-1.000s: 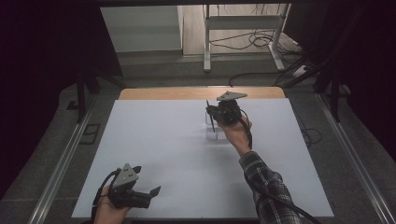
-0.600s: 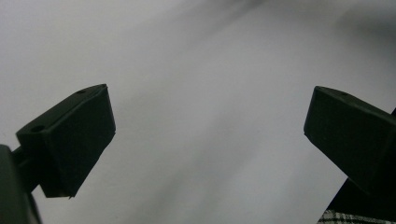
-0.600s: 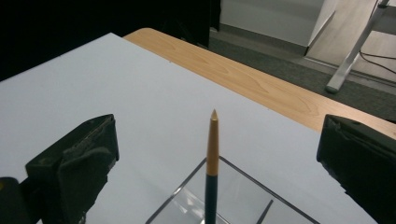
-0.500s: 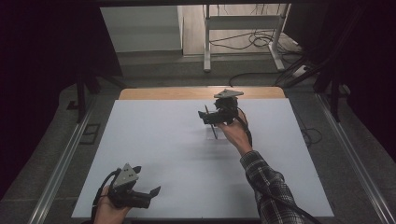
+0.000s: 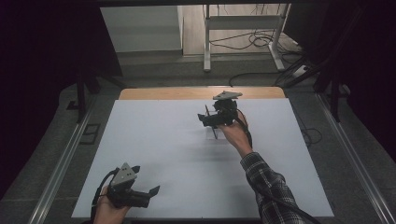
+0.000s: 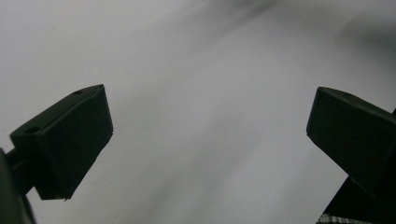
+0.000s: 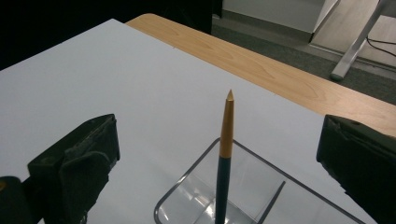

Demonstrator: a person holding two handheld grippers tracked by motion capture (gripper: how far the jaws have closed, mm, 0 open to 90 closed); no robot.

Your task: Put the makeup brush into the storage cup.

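Observation:
A pen (image 7: 224, 158) with a dark teal barrel and a gold tip stands upright in a clear plastic holder (image 7: 261, 186) on the white table top (image 5: 177, 149). My right gripper (image 7: 219, 154) is open, one jaw on each side of the pen and neither touching it. Its jaws have just been opening. From above, the right gripper (image 5: 208, 120) hangs over the pen (image 5: 215, 131) at the far middle of the table. My left gripper (image 5: 147, 179) rests at the near left edge. It is open over bare white surface (image 6: 210, 135).
A strip of bare wood (image 5: 163, 93) runs along the table's far edge. Beyond it are grey floor, metal frame legs (image 5: 206, 42) and loose cables (image 5: 261, 42). Metal rails (image 5: 65, 158) flank the table.
The right gripper's jaws have spread apart from shut and let go of the pen, which stays upright in its holder. The left gripper has not moved.

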